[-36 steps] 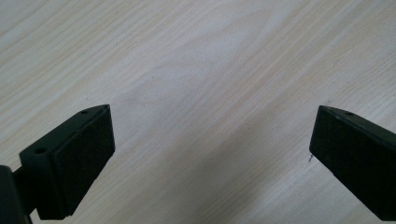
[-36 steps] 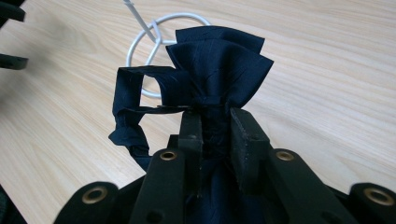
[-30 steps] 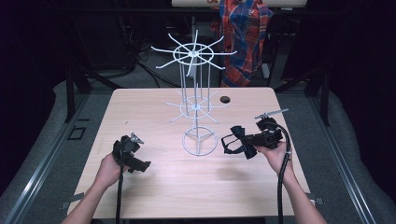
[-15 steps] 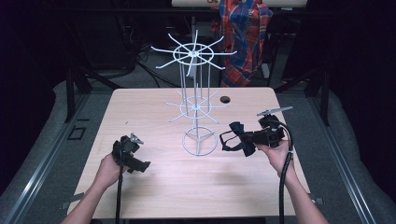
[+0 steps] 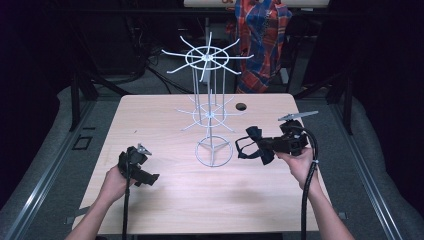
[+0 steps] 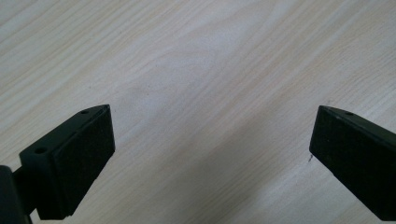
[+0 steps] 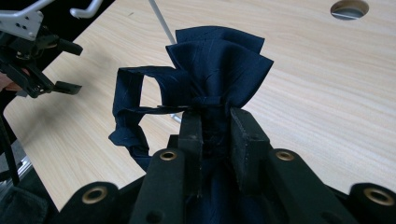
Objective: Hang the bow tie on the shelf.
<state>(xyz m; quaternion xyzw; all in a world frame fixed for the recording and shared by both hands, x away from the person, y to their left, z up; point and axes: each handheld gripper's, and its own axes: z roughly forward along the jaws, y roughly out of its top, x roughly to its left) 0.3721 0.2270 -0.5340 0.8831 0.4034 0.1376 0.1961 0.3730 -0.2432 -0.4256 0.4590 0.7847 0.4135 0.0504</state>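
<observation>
A dark navy bow tie (image 7: 212, 70) with a looped strap (image 7: 128, 112) is pinched in my right gripper (image 7: 215, 123), which is shut on its middle. In the high view that gripper (image 5: 267, 145) holds the bow tie (image 5: 252, 142) just right of a white wire display stand (image 5: 207, 107), whose ring base (image 5: 213, 152) sits on the wooden table (image 5: 165, 200). My left gripper (image 5: 145, 175) rests low over the table's left front part. In the left gripper view its jaws stand wide apart over bare wood, a pad (image 6: 77, 163) at each side, nothing between them.
The stand has two tiers of radiating wire arms (image 5: 207, 57). A round cable hole (image 5: 241, 106) is in the tabletop behind the stand. A plaid garment (image 5: 262, 35) hangs beyond the table's far edge. Dark surroundings and metal rails flank the table.
My right gripper has carried the bow tie slightly left, closer to the stand's base. The left gripper has stayed where it was.
</observation>
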